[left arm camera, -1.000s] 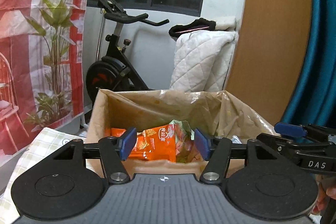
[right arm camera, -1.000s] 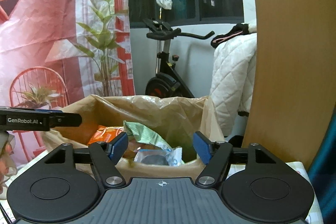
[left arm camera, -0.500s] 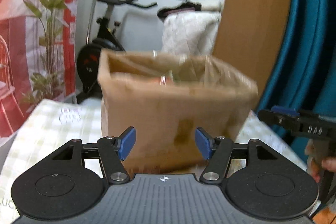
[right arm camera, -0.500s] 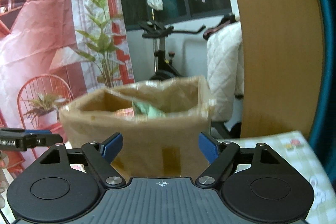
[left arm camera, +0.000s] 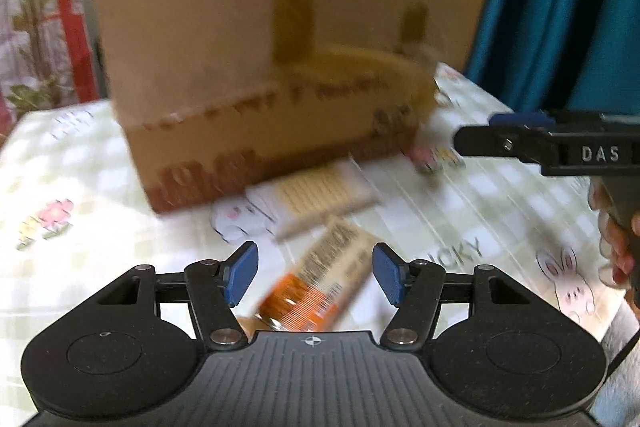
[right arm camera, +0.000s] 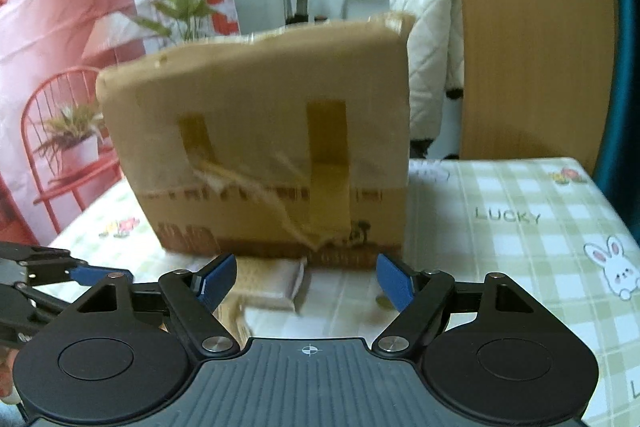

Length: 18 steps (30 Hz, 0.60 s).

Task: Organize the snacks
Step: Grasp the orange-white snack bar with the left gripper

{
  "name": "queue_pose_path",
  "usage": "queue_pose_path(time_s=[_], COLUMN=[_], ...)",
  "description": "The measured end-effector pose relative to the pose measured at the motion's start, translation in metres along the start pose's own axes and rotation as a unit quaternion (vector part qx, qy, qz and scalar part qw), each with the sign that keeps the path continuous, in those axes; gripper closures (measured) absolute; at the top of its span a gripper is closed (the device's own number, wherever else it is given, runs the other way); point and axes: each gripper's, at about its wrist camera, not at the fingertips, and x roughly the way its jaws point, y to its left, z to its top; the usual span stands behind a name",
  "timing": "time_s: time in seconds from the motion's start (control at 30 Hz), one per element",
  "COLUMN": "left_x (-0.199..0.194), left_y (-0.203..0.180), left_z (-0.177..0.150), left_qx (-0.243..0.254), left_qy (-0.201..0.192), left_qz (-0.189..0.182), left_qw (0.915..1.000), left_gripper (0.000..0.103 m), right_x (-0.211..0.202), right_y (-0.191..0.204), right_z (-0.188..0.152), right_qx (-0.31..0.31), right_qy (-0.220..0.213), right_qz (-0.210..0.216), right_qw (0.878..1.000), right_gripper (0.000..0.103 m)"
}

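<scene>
While both your grippers hang with jaws spread and empty, the left gripper [left arm camera: 314,275] sits over an orange snack packet [left arm camera: 316,291], seemingly flat on the tablecloth [left arm camera: 80,227], near the cardboard box [left arm camera: 256,55]; a pale packet [right arm camera: 272,279] lies just before your right gripper [right arm camera: 306,277].

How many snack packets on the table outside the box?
2 visible: a pale packet lying against the box front, and an orange packet nearer, between the open left gripper fingers. Blurry; others may be hidden.
</scene>
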Motion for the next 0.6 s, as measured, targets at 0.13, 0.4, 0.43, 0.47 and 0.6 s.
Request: queue_pose_path(time_s=[0.13, 0.4, 0.43, 0.47, 0.6], left_x=[0.014, 0.024, 0.022, 0.023, 0.012], left_y=[-0.011, 0.008, 0.011, 0.013, 0.027], left_z=[-0.010, -0.015, -0.016, -0.016, -0.021], left_qx=[0.026, 0.004, 0.000, -0.004, -0.033], left_qy=[0.015, 0.026, 0.025, 0.025, 0.023], left_qz=[0.001, 0.025, 0.024, 0.025, 0.028], left_qw=[0.9996, 0.9993, 0.9994, 0.9994, 0.9988], left_gripper=[0.036, 0.044, 0.044, 0.044, 0.045], right_x=[0.005, 0.018, 0.020, 0.024, 0.042], right_y=[0.004, 0.003, 0.005, 0.006, 0.013], right_z=[-0.011, -0.017, -0.018, -0.018, -0.016], right_qx=[-0.012, -0.027, -0.032, -0.039, -0.061], right_qy=[0.014, 0.040, 0.043, 0.047, 0.057], right_qz=[-0.002, 0.009, 0.012, 0.015, 0.032], right_qw=[1.000, 0.999, 0.998, 0.998, 0.996], right_gripper=[0.030, 0.031, 0.032, 0.032, 0.034])
